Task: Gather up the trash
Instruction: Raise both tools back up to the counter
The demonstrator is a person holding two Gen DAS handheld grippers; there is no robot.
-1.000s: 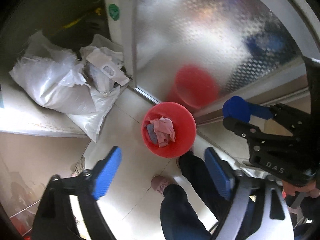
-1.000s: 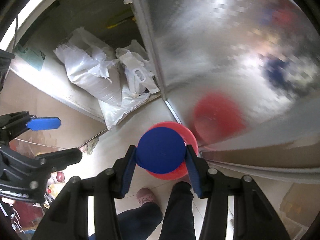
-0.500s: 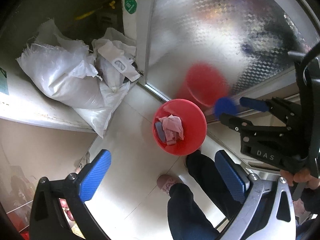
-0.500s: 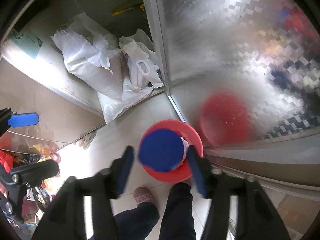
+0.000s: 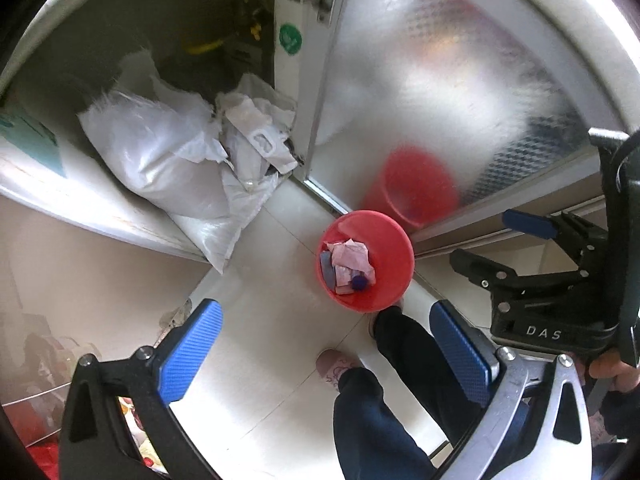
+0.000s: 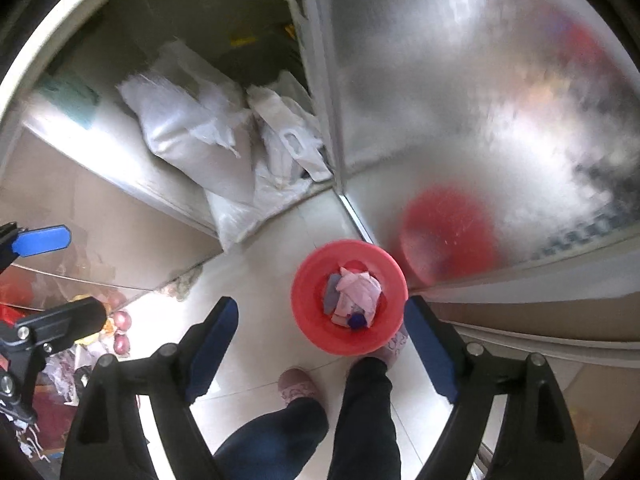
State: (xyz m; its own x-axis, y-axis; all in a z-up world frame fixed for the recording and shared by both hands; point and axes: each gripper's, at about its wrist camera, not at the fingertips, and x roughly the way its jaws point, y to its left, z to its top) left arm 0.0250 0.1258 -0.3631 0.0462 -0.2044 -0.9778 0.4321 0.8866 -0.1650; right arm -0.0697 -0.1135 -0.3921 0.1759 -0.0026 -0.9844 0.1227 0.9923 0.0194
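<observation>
Trash bin [image 6: 316,332] holds pink crumpled paper [image 6: 360,288] and what looks like a blue cap [image 6: 357,321]; right gripper [image 6: 320,354], jaws just opening, and left gripper [image 5: 324,350] gape empty.

Pale tiled floor [image 5: 256,344], frosted glass door [image 5: 440,92]

A bright red bin [image 6: 347,307], seen just ahead of the right tongs' royal-blue finger pads [image 6: 210,352], holds pale pink crumpled paper [image 6: 358,290], a grey-blue scrap and a small deep-blue cap [image 6: 357,321]. Beyond it to the left slump white woven sacks [image 5: 168,168] against a dark opening, beside a silvery door [image 5: 440,92] with a fine diamond-embossed pattern that mirrors the bin as a red blur. The floor [image 5: 264,320] between the left tongs' textured blue pads [image 5: 188,350] is glossy cream tile, crossed by navy trouser legs [image 6: 368,412] and dusty-pink patterned slippers [image 6: 298,390].
</observation>
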